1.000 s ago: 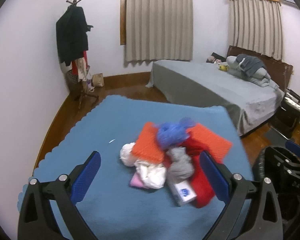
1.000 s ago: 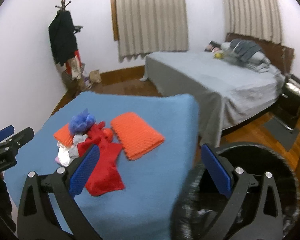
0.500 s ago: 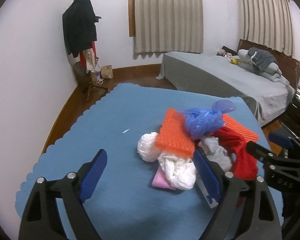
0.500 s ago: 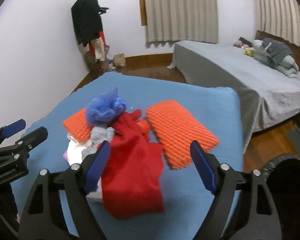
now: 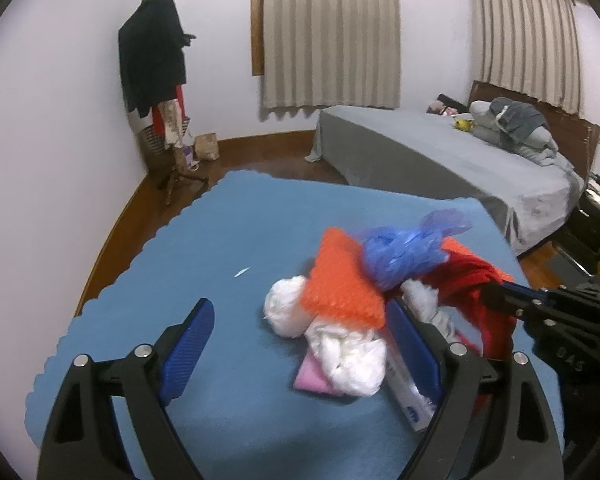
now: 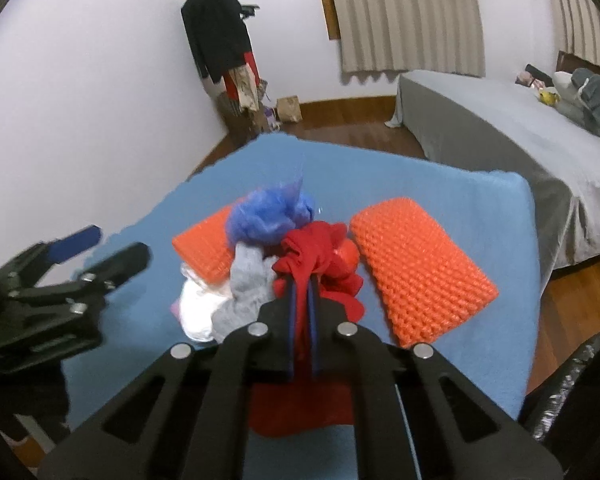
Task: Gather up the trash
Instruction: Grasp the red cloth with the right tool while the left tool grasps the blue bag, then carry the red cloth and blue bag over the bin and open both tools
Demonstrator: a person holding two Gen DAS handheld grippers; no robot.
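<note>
Right gripper (image 6: 301,292) jaws just closed on crumpled red cloth (image 6: 312,252), left gripper (image 5: 300,344) jaws wide

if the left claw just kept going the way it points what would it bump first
Likely the white crumpled wad in the trash pile: it sits between the open left claw fingers, nearer the right one. Depth is unclear.

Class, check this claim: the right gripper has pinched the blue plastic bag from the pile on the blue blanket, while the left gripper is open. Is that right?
Not quite. The right wrist view shows the right gripper shut on the red cloth, not the blue plastic bag. The left gripper is indeed open above the blue blanket.
</note>
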